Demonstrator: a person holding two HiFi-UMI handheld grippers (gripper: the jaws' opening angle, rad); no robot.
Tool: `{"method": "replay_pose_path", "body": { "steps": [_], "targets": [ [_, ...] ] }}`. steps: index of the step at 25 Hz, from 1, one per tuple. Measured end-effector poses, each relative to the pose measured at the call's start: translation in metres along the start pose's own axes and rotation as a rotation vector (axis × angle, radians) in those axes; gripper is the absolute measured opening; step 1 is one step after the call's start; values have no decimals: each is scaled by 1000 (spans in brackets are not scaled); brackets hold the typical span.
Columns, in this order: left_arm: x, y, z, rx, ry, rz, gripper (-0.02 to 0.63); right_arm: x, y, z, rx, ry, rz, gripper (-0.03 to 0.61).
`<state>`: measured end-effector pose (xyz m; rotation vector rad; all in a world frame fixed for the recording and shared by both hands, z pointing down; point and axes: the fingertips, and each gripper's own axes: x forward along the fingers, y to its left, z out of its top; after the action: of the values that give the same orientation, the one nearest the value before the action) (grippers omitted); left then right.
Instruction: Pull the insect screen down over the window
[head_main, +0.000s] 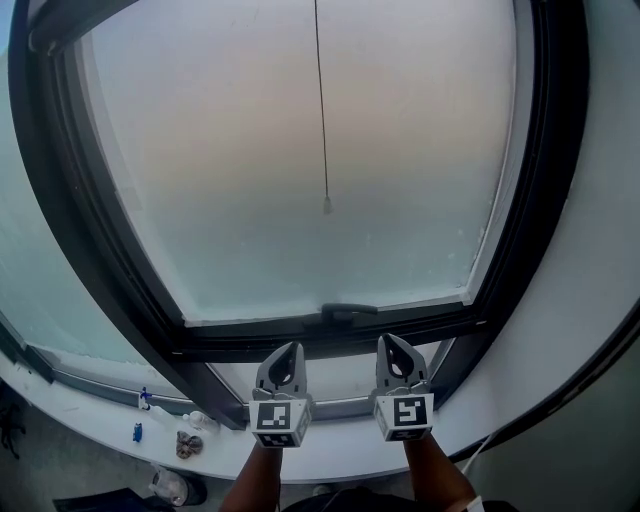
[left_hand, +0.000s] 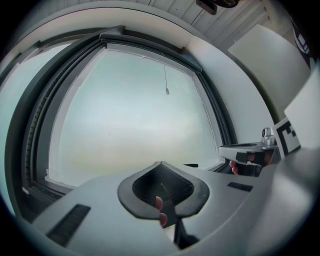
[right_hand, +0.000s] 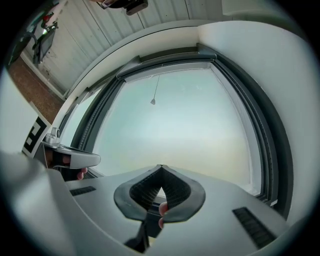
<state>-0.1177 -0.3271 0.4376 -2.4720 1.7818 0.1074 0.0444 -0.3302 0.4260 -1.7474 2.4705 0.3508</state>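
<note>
Both clenched empty, left tool (head_main: 291, 349) and right tool (head_main: 387, 341), below the dark-framed window (head_main: 558, 200). The insect screen's thin dark pull cord (head_main: 320, 100) dangles mid-pane: light, floppy I'd guess, so pinch its end knob (head_main: 326, 205).

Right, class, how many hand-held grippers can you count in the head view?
2. The left hand-held gripper is low centre, by the bottom window frame; the right hand-held gripper is beside it, to its right. Both are shut, holding nothing.

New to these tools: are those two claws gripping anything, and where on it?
Nothing. The left gripper and right gripper are both shut and empty; the pull cord hangs untouched.
</note>
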Motion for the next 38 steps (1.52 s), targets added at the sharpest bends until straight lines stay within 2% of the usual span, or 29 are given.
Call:
{"method": "replay_pose_path", "body": {
  "steps": [4, 9, 13, 16, 20, 22, 24, 26, 28, 30, 33, 38],
  "targets": [
    [12, 4, 9, 61, -27, -13, 3, 8, 0, 15, -39, -49, 1, 3],
    [26, 16, 22, 217, -32, -30, 3, 21, -17, 38, -175, -97, -16, 3],
    [28, 29, 39, 350, -40, -9, 3, 29, -36, 41, -265, 1, -7, 3],
    [39, 47, 76, 412, -90, 30, 2, 48, -52, 64, -328, 5, 3, 3],
    [44, 54, 121, 586, -157, 52, 3, 63, -63, 96, -369, -41, 0, 3],
    [49, 56, 135, 643, -162, 53, 2, 68, -62, 113, -357, -66, 5, 3],
    [55, 57, 148, 710, -159, 66, 2, 75, -58, 130, -402, -100, 14, 3],
    [61, 52, 166, 823, -171, 78, 3, 83, -57, 149, -445, -116, -6, 3],
    [68, 44, 186, 934, -192, 72, 3, 90, -59, 169, -426, -129, -44, 3],
    [76, 38, 206, 1010, -213, 66, 3, 97, -61, 193, -443, -148, -61, 3],
    [83, 34, 240, 1117, -243, 98, 3, 106, -53, 234, -570, -187, -77, 3],
    [95, 33, 299, 1230, -261, 166, 3, 122, -42, 289, -888, -239, -147, 3]
  ]
}}
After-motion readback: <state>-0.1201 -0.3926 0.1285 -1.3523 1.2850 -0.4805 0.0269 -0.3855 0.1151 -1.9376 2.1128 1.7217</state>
